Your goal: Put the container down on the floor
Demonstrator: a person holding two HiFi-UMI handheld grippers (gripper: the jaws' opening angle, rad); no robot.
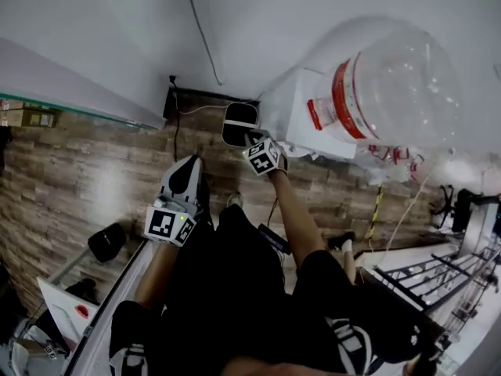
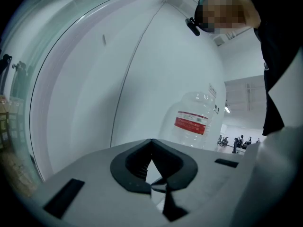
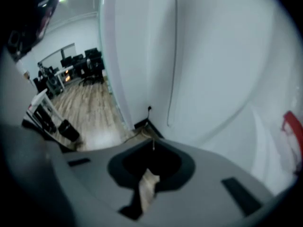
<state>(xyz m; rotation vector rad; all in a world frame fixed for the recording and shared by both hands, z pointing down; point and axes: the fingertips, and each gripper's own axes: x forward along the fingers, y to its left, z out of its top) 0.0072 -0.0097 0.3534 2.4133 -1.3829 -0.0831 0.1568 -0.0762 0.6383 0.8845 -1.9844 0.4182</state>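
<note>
The container is a large clear water bottle (image 1: pixel 395 84) with a red label. It shows at the upper right of the head view, its neck end against a white box-shaped unit (image 1: pixel 301 112). My right gripper (image 1: pixel 239 122) is held up just left of that unit, apart from the bottle, its jaws shut with nothing between them. My left gripper (image 1: pixel 184 175) is lower and further left, over my legs, also shut and empty. In the left gripper view the bottle (image 2: pixel 196 119) stands beyond the shut left gripper (image 2: pixel 151 142). The right gripper view shows the right gripper (image 3: pixel 152 141) facing the white wall, with the bottle's red label (image 3: pixel 289 126) at the right edge.
A black cable (image 1: pixel 200 30) runs down the white wall to a black socket box (image 1: pixel 196 100) at the wood floor (image 1: pixel 86 171). A black round object (image 1: pixel 107 241) and a white board (image 1: pixel 66 308) lie at the lower left. A metal rack (image 1: pixel 438 280) stands at the lower right.
</note>
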